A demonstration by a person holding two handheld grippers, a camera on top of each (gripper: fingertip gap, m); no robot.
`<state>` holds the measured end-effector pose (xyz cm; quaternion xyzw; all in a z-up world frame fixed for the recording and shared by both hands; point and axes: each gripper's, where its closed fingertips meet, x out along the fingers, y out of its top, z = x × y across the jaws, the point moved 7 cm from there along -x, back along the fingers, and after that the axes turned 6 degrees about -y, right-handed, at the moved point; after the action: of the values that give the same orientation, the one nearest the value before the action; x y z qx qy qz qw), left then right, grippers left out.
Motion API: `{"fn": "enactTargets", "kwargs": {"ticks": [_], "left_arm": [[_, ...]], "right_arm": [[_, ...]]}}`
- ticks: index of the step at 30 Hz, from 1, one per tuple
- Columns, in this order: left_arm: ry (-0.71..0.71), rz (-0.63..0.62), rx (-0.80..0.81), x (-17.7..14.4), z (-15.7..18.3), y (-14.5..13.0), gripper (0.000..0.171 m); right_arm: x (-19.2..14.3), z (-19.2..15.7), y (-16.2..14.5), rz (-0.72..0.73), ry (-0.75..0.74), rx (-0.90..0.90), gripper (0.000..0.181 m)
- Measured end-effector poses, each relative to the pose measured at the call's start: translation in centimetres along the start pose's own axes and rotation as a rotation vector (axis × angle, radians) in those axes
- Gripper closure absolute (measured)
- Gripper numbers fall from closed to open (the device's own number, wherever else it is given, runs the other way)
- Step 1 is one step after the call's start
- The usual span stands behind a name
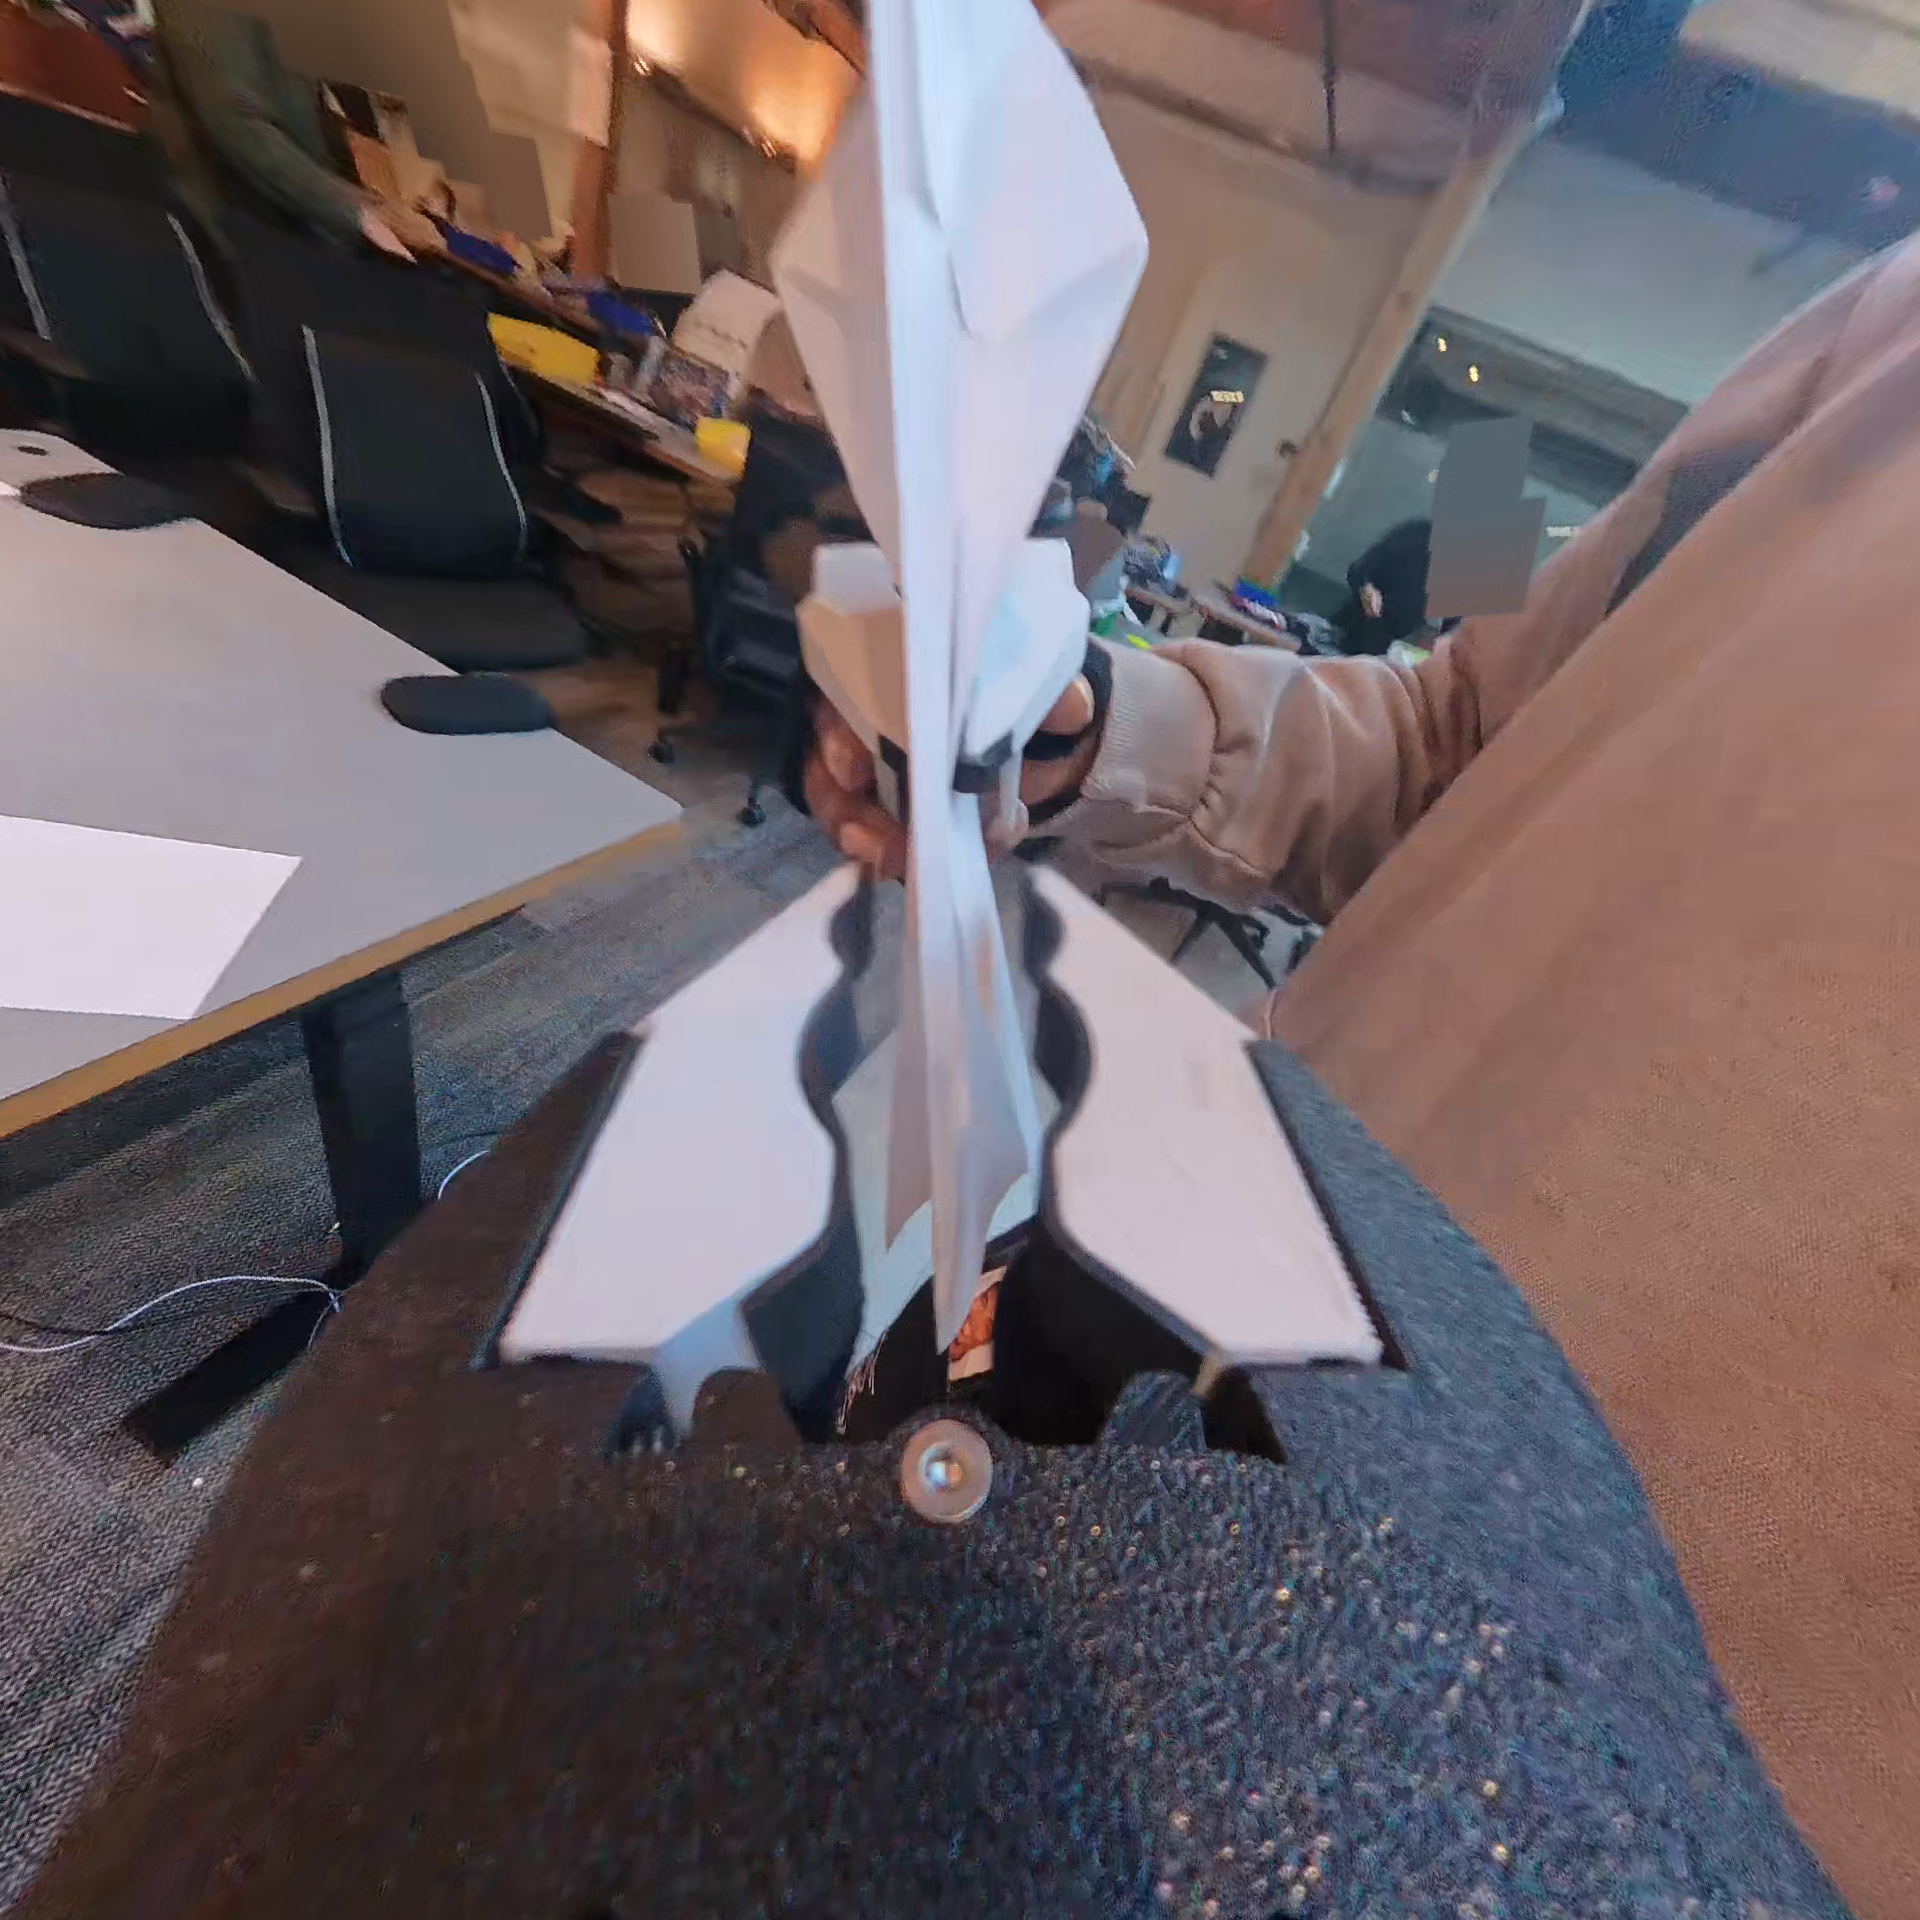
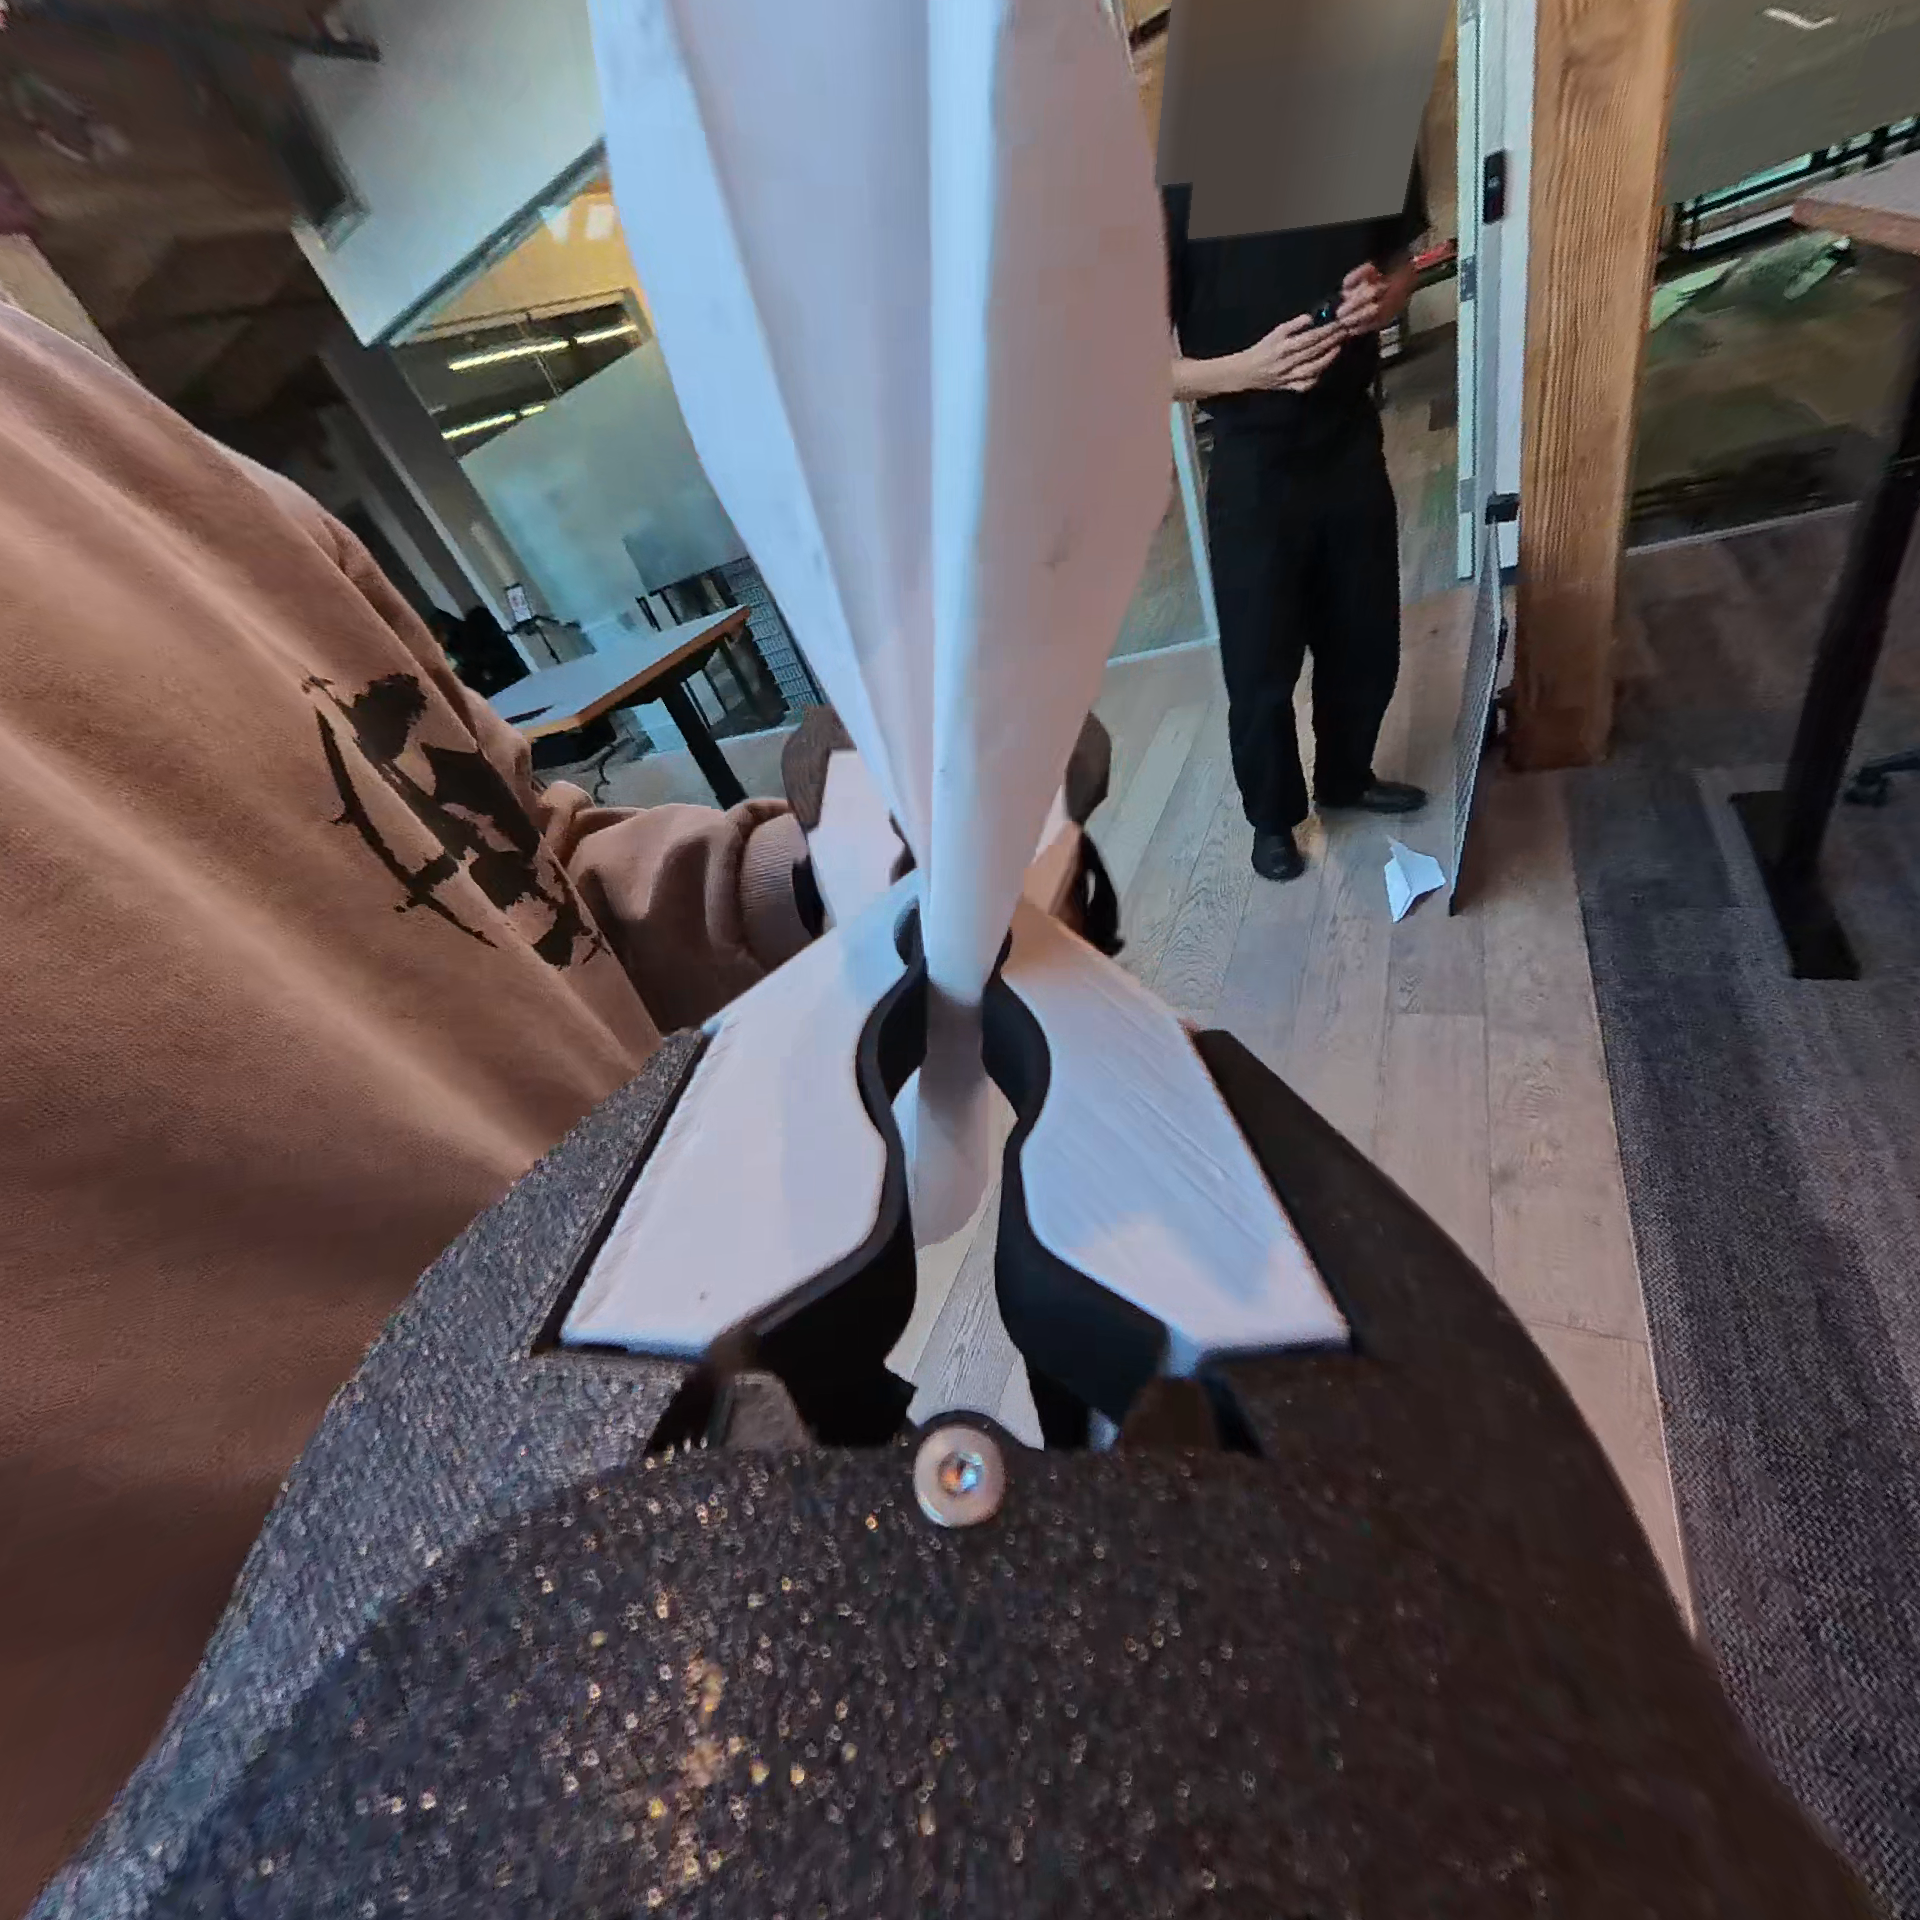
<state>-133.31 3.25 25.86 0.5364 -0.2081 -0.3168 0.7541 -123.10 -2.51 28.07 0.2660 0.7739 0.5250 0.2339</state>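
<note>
A folded white paper, creased like a paper plane, stands upright in the air between both grippers. My left gripper has its white fingers and black wavy pads apart on either side of the paper's lower edge, with gaps showing on both sides. My right gripper is shut on the paper, pinching its narrow lower fold at the fingertips. In the left wrist view the right gripper shows just behind the paper, held by a hand in a brown sleeve. One left finger shows behind the paper in the right wrist view.
A grey table with a white sheet is at the left, with black office chairs behind it. A person in black stands ahead by a wooden post. A folded paper lies on the wood floor. The tips of both grippers are at nearly the same place.
</note>
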Motion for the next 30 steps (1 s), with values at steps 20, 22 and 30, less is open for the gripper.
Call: {"fn": "enactTargets", "kwargs": {"ticks": [20, 22, 30], "left_arm": [[0.838, 0.291, 0.13, 19.0, -17.4, 2.2, 0.115], [0.961, 0.283, 0.145, 17.4, -19.4, 2.6, 0.106], [1.136, 0.323, 0.137, 15.5, -30.2, 3.5, 0.114]], "right_arm": [[-36.2, 29.6, -4.8, -0.202, -0.166, 0.24, 0.181], [-39.4, 35.7, -6.7, -0.301, -0.245, 0.279, 0.181], [-47.6, 53.6, -14.6, -0.671, -0.313, 0.5, 0.181]]}}
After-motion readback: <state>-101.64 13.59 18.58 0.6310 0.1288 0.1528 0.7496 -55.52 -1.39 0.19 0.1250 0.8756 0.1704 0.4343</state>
